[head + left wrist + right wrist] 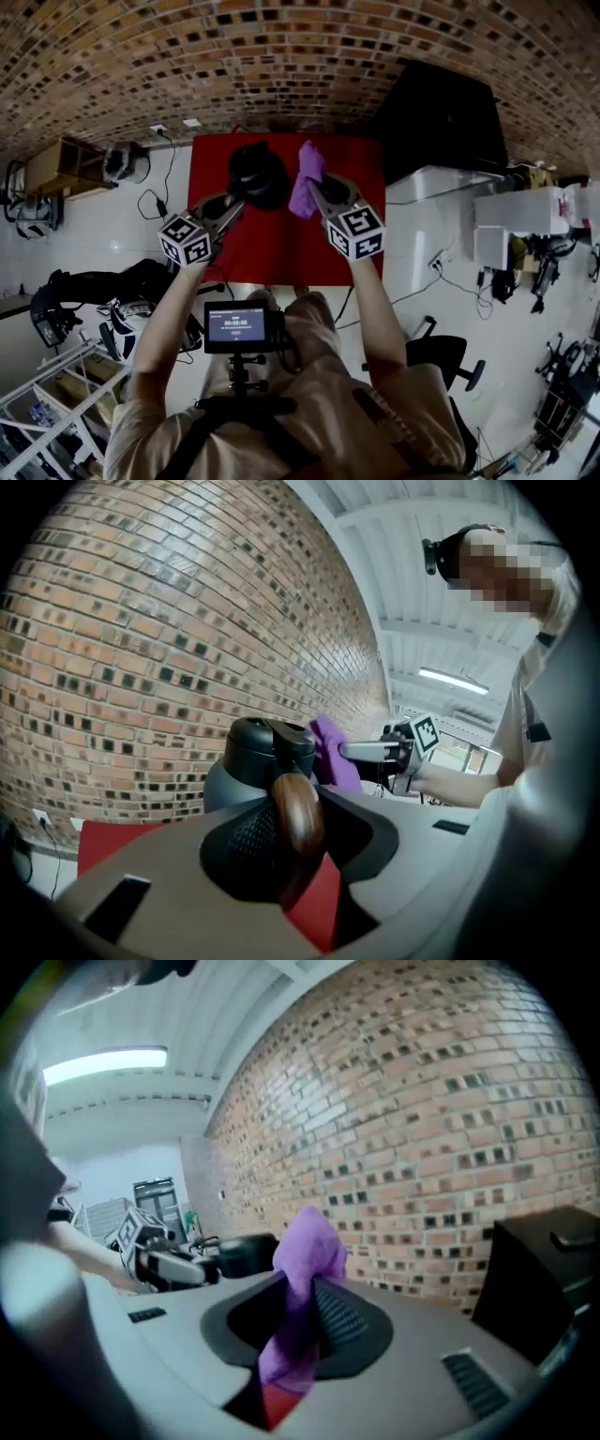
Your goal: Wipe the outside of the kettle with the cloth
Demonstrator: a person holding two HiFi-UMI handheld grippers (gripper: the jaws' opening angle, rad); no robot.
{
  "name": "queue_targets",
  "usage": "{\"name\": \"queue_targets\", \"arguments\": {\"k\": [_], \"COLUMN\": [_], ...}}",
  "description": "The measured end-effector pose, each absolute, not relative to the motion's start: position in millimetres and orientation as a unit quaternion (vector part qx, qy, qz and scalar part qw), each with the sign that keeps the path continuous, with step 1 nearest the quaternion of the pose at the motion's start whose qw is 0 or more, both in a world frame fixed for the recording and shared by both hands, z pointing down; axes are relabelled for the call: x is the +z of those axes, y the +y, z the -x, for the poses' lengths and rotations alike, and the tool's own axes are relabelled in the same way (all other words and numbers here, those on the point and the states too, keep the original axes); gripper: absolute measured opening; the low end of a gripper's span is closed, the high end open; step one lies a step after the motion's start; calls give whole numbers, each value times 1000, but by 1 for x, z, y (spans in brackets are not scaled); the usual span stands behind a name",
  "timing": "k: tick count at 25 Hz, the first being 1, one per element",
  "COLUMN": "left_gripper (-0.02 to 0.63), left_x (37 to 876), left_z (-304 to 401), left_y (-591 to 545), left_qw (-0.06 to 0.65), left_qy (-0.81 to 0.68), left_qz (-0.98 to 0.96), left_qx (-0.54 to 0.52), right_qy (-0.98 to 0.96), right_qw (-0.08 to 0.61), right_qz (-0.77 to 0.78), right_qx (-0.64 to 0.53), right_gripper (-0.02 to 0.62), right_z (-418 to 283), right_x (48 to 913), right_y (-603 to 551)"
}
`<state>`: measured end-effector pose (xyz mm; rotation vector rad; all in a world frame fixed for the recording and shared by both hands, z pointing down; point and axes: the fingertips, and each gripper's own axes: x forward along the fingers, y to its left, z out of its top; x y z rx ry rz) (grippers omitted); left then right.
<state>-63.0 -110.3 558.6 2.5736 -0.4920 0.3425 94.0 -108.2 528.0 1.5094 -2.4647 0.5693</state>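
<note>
Kettle (pixel 246 761), rigid, smooth and likely heavy, sits clamped by its brown handle (pixel 298 819) between the left gripper's (pixel 232 202) fingers, a sound hold, while the cloth (pixel 302 1269), soft and light, droops pinched near its middle between the right gripper's (pixel 316 194) fingers, close beside the kettle.

We can read no words or numbers here. The small screen (pixel 235 326) shows figures too blurred for us.

One dark grey kettle (pixel 258 176), brown wooden handle. One purple cloth (pixel 307 178). Two grey handheld tongs: left tongs (pixel 236 201), right tongs (pixel 317 195). One red tabletop (pixel 281 253). One black box (pixel 441 117).
</note>
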Motion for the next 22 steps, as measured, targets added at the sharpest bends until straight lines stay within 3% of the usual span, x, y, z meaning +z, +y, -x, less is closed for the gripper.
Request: {"name": "queue_targets", "arguments": {"k": [4,8,11,22], "left_gripper": [97,97,100,104], "left_x": [525,494,473,411], "left_z": [39,29,24,32], "left_y": [-100,-102,-98,-86], "left_qw": [246,300,253,228], "left_qy": [-165,-153,-137,-106], "left_qz": [-947,-939,-955,-967], "left_qx": [127,64,75,41], "right_qy": [-842,-821,-825,-815], "right_qw": [107,110,97,64], "right_qz": [-514,-554,-552,-541], "right_qx": [122,82,72,196], "right_gripper": [95,89,86,81], "right_z": [-35,-31,-38,-59], "right_x": [467,459,454,510], "right_y": [-110,-105,-90,-53]}}
